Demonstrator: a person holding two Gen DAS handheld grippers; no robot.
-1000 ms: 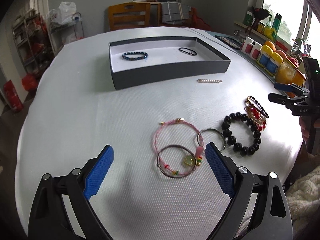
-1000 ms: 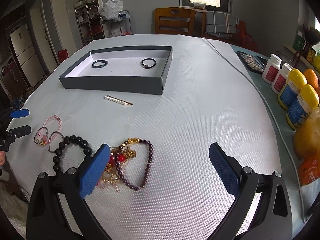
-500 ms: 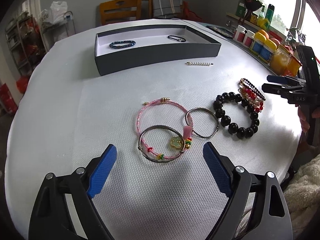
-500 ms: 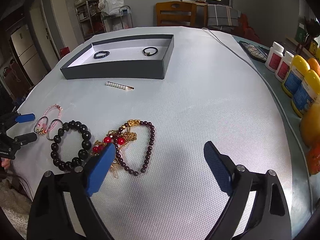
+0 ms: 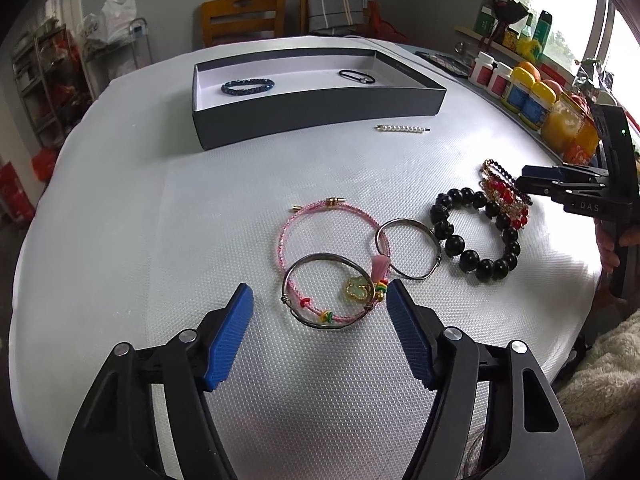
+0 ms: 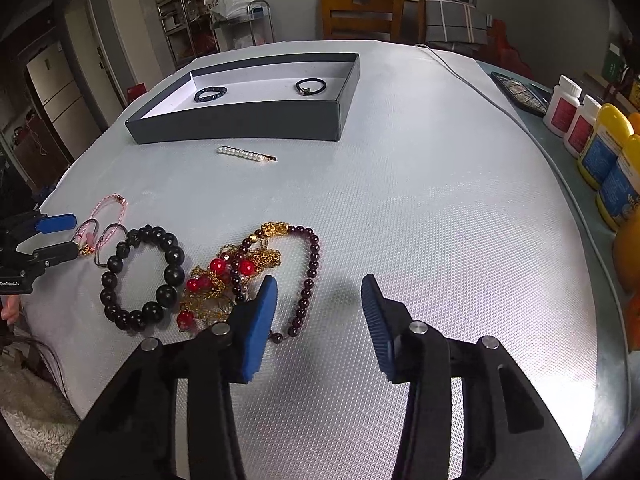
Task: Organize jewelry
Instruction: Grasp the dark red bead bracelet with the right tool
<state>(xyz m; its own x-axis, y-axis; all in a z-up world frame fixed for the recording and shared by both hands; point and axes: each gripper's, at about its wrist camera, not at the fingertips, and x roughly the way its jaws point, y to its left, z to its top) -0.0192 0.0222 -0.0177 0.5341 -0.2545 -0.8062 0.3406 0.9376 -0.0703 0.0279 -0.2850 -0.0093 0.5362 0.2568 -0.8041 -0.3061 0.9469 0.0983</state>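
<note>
A dark grey box (image 5: 320, 120) at the table's far side holds a blue bead bracelet (image 5: 248, 86) and a black hair tie (image 5: 356, 76). A pearl hair clip (image 5: 403, 129) lies in front of it. My left gripper (image 5: 318, 300) is open, low over a silver bangle with coloured charms (image 5: 326, 292); a pink cord bracelet (image 5: 328, 224) and a plain silver bangle (image 5: 408, 248) overlap it. My right gripper (image 6: 318, 292) is open, beside a garnet bead strand (image 6: 308, 276) tangled with gold chain and red beads (image 6: 216, 280). A black bead bracelet (image 6: 140, 276) lies left of that.
White and yellow bottles and jars (image 6: 592, 140) line the table's right edge. A white cable (image 6: 480, 88) runs along the cloth. A wooden chair (image 6: 362, 16) stands behind the table. A fluffy white rug (image 5: 600, 380) lies below the near edge.
Both grippers have dropped lower and closer to the jewelry. Both jaws have narrowed but stay open. No jewelry has moved.
</note>
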